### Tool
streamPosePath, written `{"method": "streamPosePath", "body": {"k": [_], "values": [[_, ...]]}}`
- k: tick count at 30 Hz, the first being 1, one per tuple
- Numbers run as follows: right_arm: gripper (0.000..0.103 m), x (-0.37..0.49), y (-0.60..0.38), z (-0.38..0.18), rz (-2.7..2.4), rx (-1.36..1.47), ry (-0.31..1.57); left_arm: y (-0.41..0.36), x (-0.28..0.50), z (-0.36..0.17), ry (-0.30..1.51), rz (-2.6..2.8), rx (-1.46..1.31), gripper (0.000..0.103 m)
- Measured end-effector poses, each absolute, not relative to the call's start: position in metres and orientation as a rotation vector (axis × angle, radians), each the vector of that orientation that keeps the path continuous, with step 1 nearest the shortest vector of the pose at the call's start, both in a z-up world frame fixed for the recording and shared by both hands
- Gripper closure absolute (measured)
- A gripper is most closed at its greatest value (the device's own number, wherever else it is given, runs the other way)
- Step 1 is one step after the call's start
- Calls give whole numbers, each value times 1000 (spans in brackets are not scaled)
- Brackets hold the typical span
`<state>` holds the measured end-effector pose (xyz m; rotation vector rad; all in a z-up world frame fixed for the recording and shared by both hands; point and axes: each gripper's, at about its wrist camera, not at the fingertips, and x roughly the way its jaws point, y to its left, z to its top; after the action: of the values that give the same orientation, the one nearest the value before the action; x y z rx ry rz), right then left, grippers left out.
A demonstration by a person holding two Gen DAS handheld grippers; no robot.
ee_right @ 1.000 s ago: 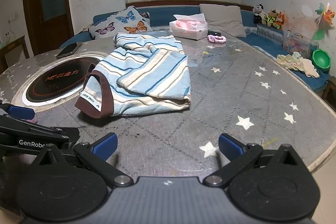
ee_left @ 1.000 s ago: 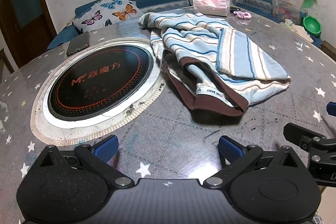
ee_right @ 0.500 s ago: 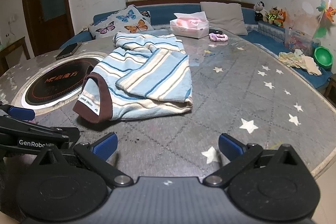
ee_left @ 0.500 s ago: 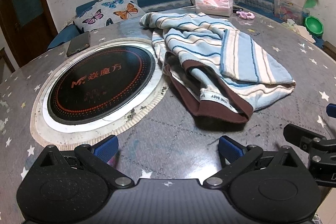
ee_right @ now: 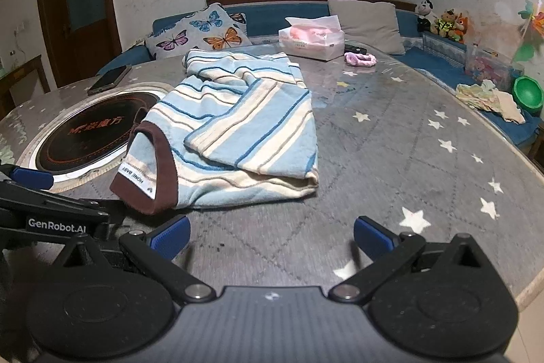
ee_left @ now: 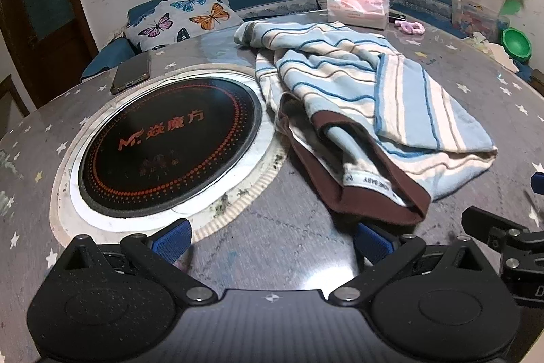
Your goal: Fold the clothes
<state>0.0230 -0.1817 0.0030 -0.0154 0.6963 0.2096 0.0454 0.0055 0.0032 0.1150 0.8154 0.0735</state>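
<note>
Nearest, left gripper: fingers spread wide, empty, just short of the brown waistband.
Right gripper: likewise released, holding nothing.
Striped garment: rumpled on the table, partly doubled over; folding looks barely begun.
Beside: hotplate, touching the cloth.
Farther: phone, tissue box, clear of the work.

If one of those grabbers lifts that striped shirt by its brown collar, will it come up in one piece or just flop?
Probably flop: the striped shirt lies in soft, rumpled folds, so it looks limp. The folded-over sleeve would likely fall open. It seems light, thin knit, so lifting at the brown collar should drag the rest across the table rather than raise it flat.
</note>
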Motion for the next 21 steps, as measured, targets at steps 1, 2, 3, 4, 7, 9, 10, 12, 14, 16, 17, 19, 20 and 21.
{"method": "streamPosePath", "body": {"k": [1, 2, 3, 4, 7, 9, 10, 12, 14, 16, 17, 19, 20, 21], "values": [[0, 26, -181, 3, 211, -17, 696, 6, 47, 4, 814, 75, 117, 0], [0, 29, -180, 4, 213, -20, 695, 7, 50, 4, 813, 77, 120, 0], [0, 32, -179, 4, 215, -23, 695, 7, 52, 5, 812, 79, 121, 0], [0, 34, -178, 4, 217, -25, 694, 8, 54, 5, 812, 82, 121, 0], [0, 44, -175, 6, 226, -36, 691, 11, 62, 8, 812, 82, 119, 0], [0, 51, -173, 9, 234, -44, 688, 14, 66, 10, 809, 79, 117, 0], [0, 55, -172, 10, 237, -48, 685, 15, 68, 12, 805, 80, 117, 0], [0, 63, -168, 12, 251, -56, 683, 19, 72, 17, 798, 78, 114, 0], [0, 71, -164, 13, 261, -69, 683, 24, 75, 22, 788, 74, 113, 0], [0, 80, -160, 14, 270, -81, 684, 30, 78, 29, 770, 87, 121, 0], [0, 84, -157, 14, 277, -88, 686, 33, 80, 32, 760, 96, 124, 0], [1, 91, -151, 13, 295, -103, 689, 42, 84, 39, 748, 107, 115, 0], [3, 94, -148, 13, 301, -113, 691, 47, 88, 42, 744, 116, 110, 0], [4, 96, -145, 12, 307, -125, 692, 52, 92, 44, 740, 134, 110, 0]]}}
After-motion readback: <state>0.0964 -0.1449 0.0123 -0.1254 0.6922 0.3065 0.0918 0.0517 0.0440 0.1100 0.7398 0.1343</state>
